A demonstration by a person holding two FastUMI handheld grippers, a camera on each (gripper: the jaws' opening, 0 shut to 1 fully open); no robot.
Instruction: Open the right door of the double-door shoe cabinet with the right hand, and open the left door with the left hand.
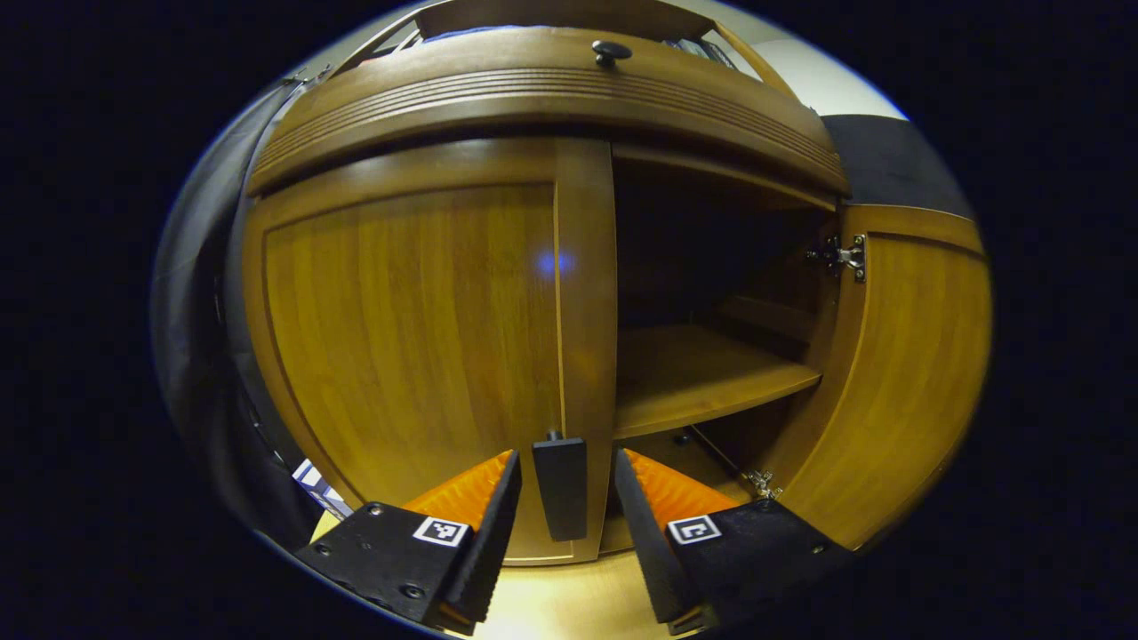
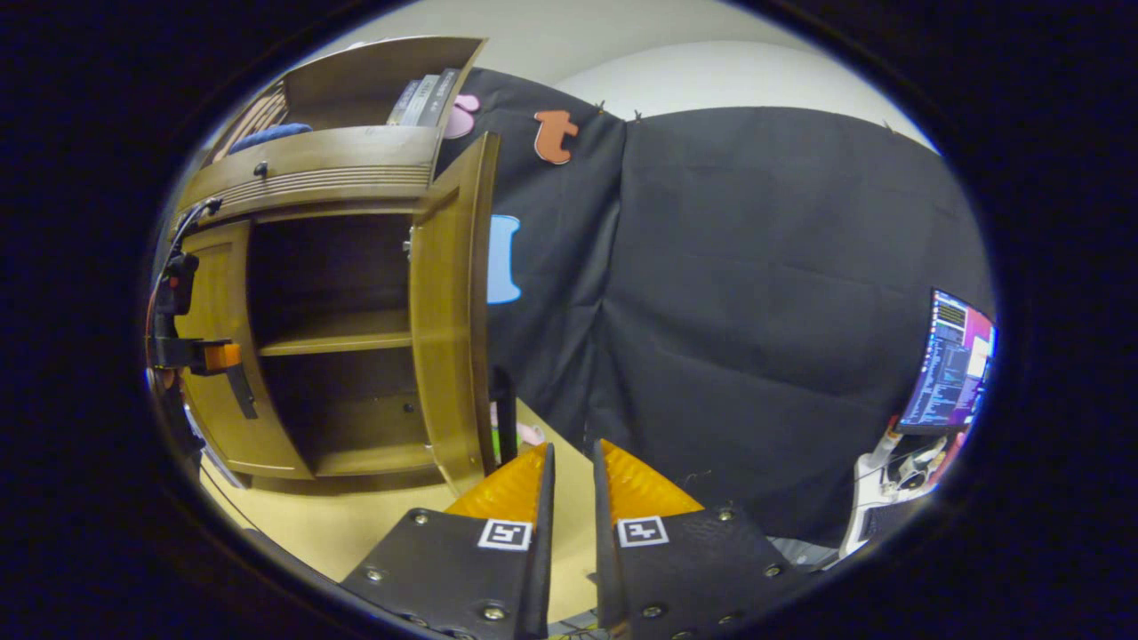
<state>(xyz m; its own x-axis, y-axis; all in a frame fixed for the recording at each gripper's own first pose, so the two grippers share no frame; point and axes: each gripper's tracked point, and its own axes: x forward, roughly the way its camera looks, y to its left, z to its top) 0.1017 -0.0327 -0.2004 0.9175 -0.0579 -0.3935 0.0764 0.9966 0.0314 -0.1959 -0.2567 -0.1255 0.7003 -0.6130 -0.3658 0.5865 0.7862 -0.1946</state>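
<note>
**Right door open; left door handle being approached**

Standing against the booth wall: brown wooden double-door shoe cabinet (image 1: pixel 551 89), grooved top band, small dark knob (image 1: pixel 611 53) on the drawer above.

Hanging wide open on its hinge: right wooden door (image 1: pixel 898 373), also seen edge-on in the right gripper view (image 2: pixel 449 311), exposing a wooden inner shelf (image 1: pixel 702 373) and a dark interior. Judging the first half of the task complete.

Remaining closed, flush with the frame: left wooden door (image 1: pixel 400 329). Hanging at its inner edge, low down: dark, flat, upright pull handle (image 1: pixel 560 487).

Straddling that handle: left gripper (image 1: pixel 560 484), fingers spread, one on each side of the handle with visible gaps, not yet pressing. Showing the same arrangement from afar in the right gripper view: left gripper (image 2: pixel 233 373) at the closed door's edge.

Idling well clear of the cabinet, above the pale floor: right gripper (image 2: pixel 569 462), fingers nearly together with a narrow gap, holding nothing.

Judging the step in hand: grasping the left handle. Calling next for closing the fingers on the handle, then pulling outward along the hinge arc.
</note>
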